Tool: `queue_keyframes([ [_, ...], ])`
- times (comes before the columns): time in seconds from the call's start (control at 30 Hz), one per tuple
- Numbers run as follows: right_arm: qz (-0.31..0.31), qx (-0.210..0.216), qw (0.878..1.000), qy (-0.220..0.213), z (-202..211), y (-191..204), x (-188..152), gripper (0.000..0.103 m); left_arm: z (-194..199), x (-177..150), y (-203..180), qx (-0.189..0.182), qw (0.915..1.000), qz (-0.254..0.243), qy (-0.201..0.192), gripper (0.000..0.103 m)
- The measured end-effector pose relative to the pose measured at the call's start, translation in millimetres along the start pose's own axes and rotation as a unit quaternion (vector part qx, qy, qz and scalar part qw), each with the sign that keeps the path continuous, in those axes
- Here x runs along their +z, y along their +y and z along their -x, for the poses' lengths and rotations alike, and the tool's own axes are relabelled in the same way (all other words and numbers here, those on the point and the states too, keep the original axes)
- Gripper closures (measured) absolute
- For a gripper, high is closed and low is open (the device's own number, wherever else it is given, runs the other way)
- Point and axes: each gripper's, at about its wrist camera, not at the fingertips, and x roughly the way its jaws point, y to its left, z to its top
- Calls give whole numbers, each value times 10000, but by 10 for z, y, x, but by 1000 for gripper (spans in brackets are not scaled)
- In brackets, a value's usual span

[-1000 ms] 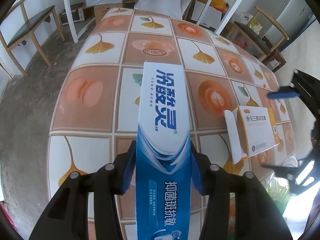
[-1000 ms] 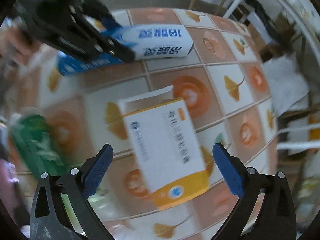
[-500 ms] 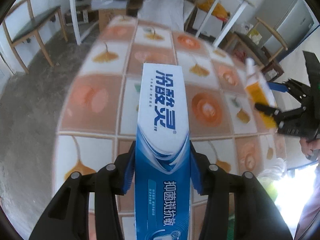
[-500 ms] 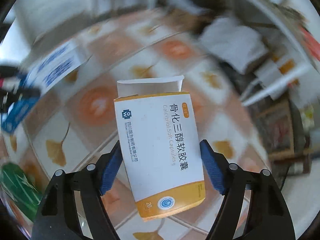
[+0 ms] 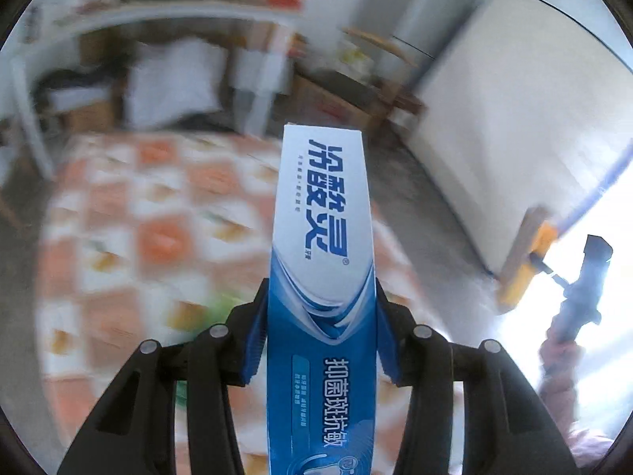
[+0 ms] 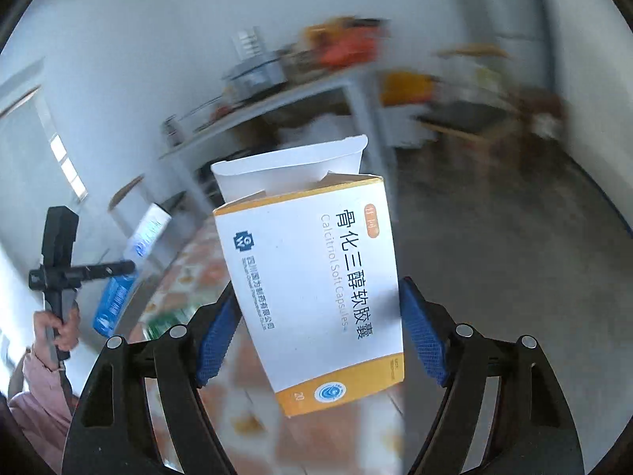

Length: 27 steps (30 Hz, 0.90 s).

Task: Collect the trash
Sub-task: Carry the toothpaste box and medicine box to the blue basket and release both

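The toothpaste box (image 5: 322, 277) is held lengthwise along the left gripper (image 5: 320, 340), its long axis running straight out from the fingers, the white printed end pointing away from the camera and slightly upward in the view. Both blue pads (image 5: 255, 340) are pressed against the long sides of the box, so the left claw is clamped on it. The box is carried above the tiled table (image 5: 130, 237), over the table's near right part; the far end of the box reaches past the table's far edge in the view. The table is heavily blurred.

The medicine box (image 6: 312, 289) is seated between the fingers of the right gripper (image 6: 316, 340), its long axis also pointing away from the camera but leaning a little to the left. Its opened white flap (image 6: 289, 168) stands at the far end; the orange band is nearest the camera. The right jaws have just been closing by the record; both pads (image 6: 421, 340) are seen bearing on the box's sides, so it is gripped. This box is held clear of the tiled table, which shows blurred below and to the left.

In the right wrist view, the person's left hand (image 6: 59, 326), in a pink sleeve (image 6: 39, 411), is seen at the left, grasping the handle upright, the toothpaste box projecting over the table. In the left wrist view, the right hand (image 5: 561, 360) is seen at the right edge, well off the table.
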Motion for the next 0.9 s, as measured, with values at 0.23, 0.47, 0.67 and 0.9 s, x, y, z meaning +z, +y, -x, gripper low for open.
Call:
queue_keyframes([
  [0.23, -1909, -925, 9665, 1445, 498, -1027, -1973, 28, -1129, -1143, -1769, -1842, 9538, -1283, 1998, 57],
  [0.47, -2811, -1429, 8943, 3177, -355, -1635, -3742, 29, -2371, -2308, -2727, -1299, 9094, -2262, 3240, 56],
  [0.67, -2312, -2268, 8453, 4248, -904, -1593, -4254, 20, -3504, -3090, -2917, -100, 8759, -2833, 3904, 49],
  [0.9, -1745, -2463, 8456, 4403, -923, -1351, -3928, 8, -2443, -2332, -2694, -1313, 9091, -2298, 3216, 27],
])
